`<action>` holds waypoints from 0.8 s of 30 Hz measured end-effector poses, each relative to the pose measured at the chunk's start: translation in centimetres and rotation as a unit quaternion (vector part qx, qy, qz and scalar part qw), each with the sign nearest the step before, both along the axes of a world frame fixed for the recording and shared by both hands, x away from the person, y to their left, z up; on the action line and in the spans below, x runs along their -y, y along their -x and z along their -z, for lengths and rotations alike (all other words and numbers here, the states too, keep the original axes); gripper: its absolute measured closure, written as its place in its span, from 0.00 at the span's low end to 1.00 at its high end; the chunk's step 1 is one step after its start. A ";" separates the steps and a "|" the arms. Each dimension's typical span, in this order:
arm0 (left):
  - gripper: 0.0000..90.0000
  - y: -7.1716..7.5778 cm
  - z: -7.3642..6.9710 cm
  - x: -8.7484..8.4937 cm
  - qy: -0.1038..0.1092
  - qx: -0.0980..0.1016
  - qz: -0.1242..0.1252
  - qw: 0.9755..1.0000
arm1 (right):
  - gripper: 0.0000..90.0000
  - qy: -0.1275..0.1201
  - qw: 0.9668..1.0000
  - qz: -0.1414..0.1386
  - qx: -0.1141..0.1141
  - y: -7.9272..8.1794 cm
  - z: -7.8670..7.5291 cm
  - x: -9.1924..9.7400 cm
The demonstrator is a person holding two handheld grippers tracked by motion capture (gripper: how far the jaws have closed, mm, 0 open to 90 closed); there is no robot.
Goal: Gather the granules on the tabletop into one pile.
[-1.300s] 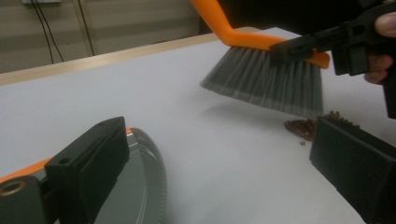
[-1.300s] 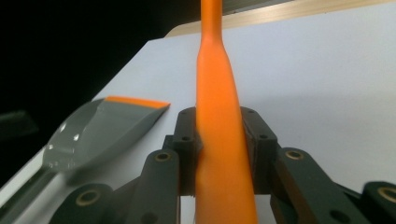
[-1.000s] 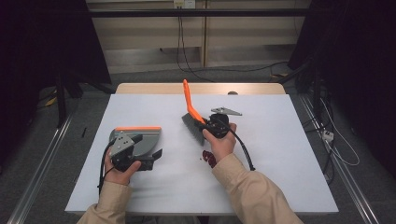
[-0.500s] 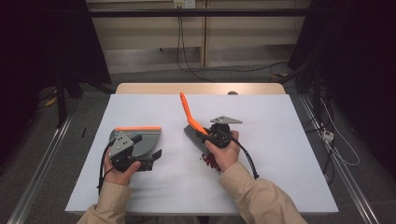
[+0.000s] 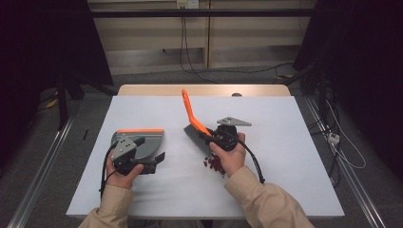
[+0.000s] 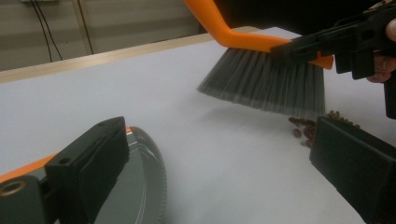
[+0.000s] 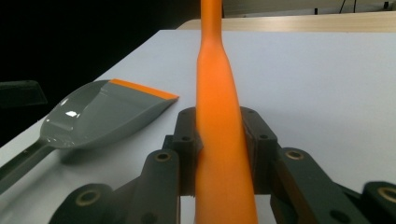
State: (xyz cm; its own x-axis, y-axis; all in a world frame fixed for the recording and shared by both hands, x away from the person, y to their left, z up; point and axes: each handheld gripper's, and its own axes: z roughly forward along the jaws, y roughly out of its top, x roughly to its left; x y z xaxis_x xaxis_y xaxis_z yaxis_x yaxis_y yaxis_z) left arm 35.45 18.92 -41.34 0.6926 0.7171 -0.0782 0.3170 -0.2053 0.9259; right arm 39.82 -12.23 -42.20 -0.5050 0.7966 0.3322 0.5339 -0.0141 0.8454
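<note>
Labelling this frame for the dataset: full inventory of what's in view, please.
brush: 1, orange handle with grey bristles, mid-table, handle clamped in the right gripper, bristles beside the beans
dustpan: 1, grey with an orange lip, left part of the table, at the left gripper
beans: small heap, dark red, on the table under the right hand; count too small to tell
table: 1, white top with a wooden far edge
cables: several, dark, on the floor behind the table
left gripper: 1, black and grey, jaws apart in the left gripper view
right gripper: 1, black, shut on the brush

White table (image 5: 294, 156), dim, perhaps curtained room
</note>
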 end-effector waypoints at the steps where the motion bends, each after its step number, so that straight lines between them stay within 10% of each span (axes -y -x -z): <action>1: 0.05 0.0 0.0 0.0 0.000 0.000 0.000 1.000 | 0.79 -0.004 1.000 -0.002 -0.002 -0.1 0.1 -0.4; 9: 0.05 0.1 -0.1 -0.2 0.001 0.001 -0.001 1.000 | 0.79 0.007 0.999 -0.021 -0.027 -0.2 1.9 -3.0; 17: 0.05 0.1 -0.2 -0.2 -0.001 0.005 -0.001 1.000 | 0.79 0.019 0.999 0.002 -0.033 0.5 2.0 -0.3; 24: 0.05 0.1 -0.2 0.0 -0.001 0.004 0.000 1.000 | 0.79 -0.018 0.999 0.004 -0.031 0.9 0.9 0.9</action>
State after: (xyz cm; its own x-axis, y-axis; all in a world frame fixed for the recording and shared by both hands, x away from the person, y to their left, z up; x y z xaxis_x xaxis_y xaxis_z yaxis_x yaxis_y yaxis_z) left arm 35.40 18.95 -41.15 0.6927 0.7178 -0.0706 0.3089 -0.2068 0.9283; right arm 38.92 -13.14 -43.12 -0.4759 0.7880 0.3906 0.5846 -0.0484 0.8098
